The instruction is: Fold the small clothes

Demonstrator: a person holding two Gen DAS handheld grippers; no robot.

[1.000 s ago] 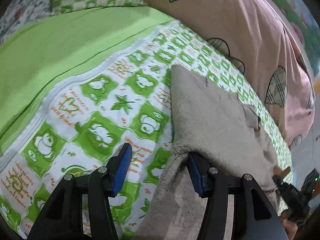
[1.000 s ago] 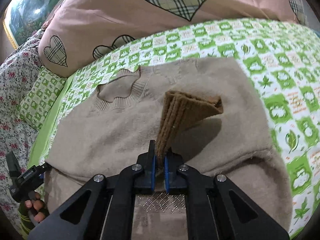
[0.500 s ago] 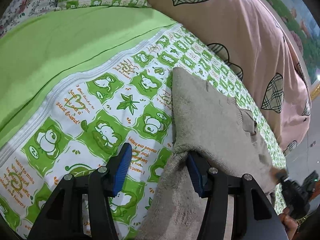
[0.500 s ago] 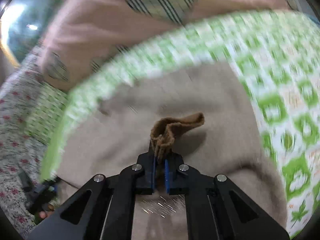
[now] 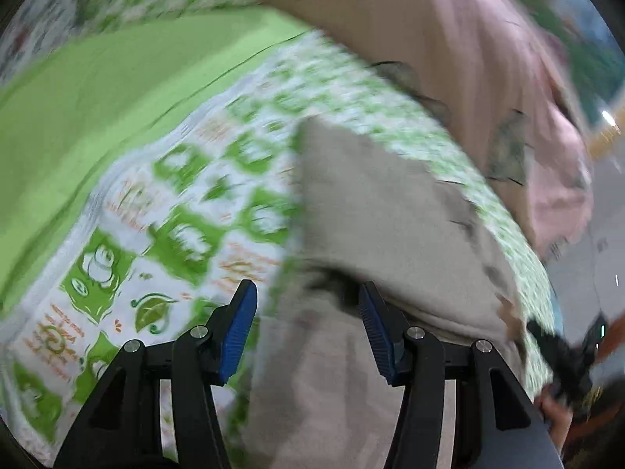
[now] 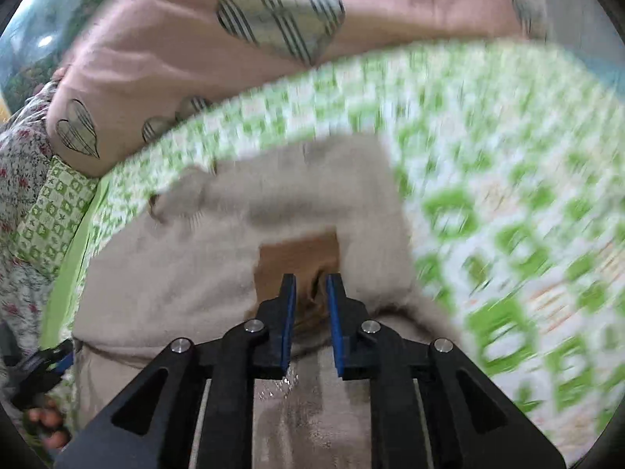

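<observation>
A beige sweater (image 6: 187, 273) lies spread flat on a bedsheet (image 6: 508, 195) printed with green and white cartoon squares, its ribbed neckline toward a pink duvet (image 6: 164, 51) with plaid hearts. On the sweater's middle rests its brown cuff (image 6: 297, 256), now lying nearly flat. The right gripper (image 6: 310, 285) hangs just above that cuff; its jaws have just been opening, and the blue pads (image 6: 288, 312) stand a narrow gap apart with a fold of brown cuff showing between them, no longer pinched. The picture is smeared, so whether a pad grazes the cloth cannot be told. In the left wrist view the left gripper (image 5: 308, 301) is released, its jaws spread wide and gripping nothing: the sweater's left edge (image 5: 289, 297) lies between them, its right pad (image 5: 375, 328) is close against the folded-over layer of the sweater (image 5: 383, 211), and its left pad (image 5: 238, 328) hangs over the printed bedsheet (image 5: 175, 203). A plain green sheet (image 5: 97, 90) lies beyond the printed one. Each view catches the other gripper at the frame edge, with fingers of the person's hand (image 6: 47, 426) around its handle.
</observation>
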